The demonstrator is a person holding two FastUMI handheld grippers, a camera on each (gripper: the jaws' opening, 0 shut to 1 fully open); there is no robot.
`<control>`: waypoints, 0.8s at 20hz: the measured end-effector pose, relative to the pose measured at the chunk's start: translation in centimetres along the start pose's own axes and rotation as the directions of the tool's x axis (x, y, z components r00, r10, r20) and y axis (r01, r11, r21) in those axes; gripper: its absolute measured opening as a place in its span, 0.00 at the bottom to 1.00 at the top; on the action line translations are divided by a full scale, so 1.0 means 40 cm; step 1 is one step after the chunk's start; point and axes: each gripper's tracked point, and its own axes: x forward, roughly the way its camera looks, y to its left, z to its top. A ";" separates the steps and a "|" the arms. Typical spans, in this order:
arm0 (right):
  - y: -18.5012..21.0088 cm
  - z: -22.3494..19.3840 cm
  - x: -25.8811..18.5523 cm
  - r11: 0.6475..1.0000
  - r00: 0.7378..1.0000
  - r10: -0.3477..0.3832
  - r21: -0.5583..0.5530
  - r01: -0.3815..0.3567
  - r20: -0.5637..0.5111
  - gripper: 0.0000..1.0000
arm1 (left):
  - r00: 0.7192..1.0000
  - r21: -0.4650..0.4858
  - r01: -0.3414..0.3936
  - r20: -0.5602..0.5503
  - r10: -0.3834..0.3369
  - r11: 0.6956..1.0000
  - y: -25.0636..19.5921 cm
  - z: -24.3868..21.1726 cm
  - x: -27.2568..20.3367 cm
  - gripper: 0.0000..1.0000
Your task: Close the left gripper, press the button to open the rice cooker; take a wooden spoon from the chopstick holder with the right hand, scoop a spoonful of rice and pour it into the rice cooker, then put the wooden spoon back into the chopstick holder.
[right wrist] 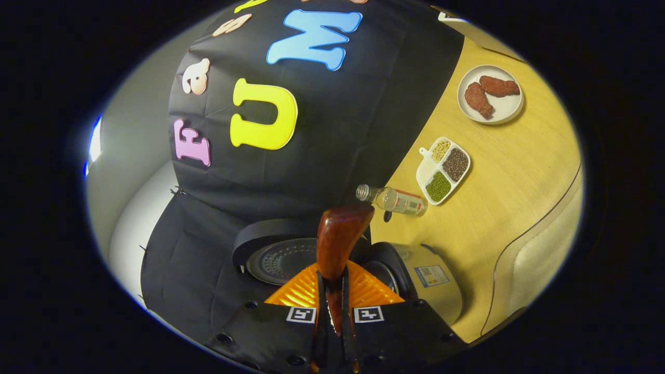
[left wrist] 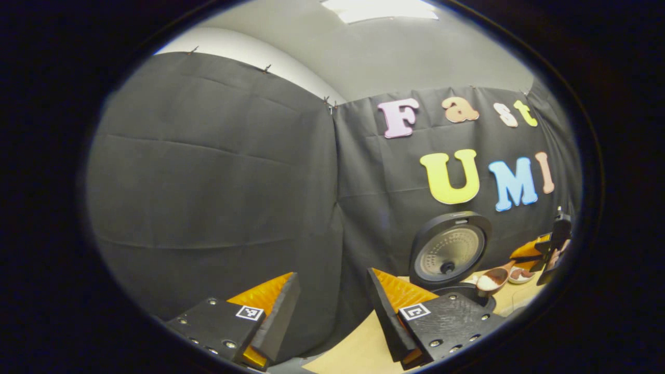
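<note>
Square coded markers on both grippers; cooker sticker too small to read. One rice cooker, lid raised against the cloth wall. One wooden spoon clamped by the handle between the right gripper fingers, bowl over the cooker's open mouth; in the left gripper view, rice in the bowl. Left gripper spread wide, holding nothing, near the cooker's left side. One bottle lying flat, one divided dish with three fillings, one plate bearing two brown pieces. Bare table running to its curved edge.
</note>
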 end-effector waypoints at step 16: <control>-0.060 -0.163 0.149 0.853 0.987 -0.157 -0.509 0.115 -0.039 0.12 | 0.996 -0.014 -0.070 -0.047 0.069 0.997 0.070 -0.071 0.003 0.79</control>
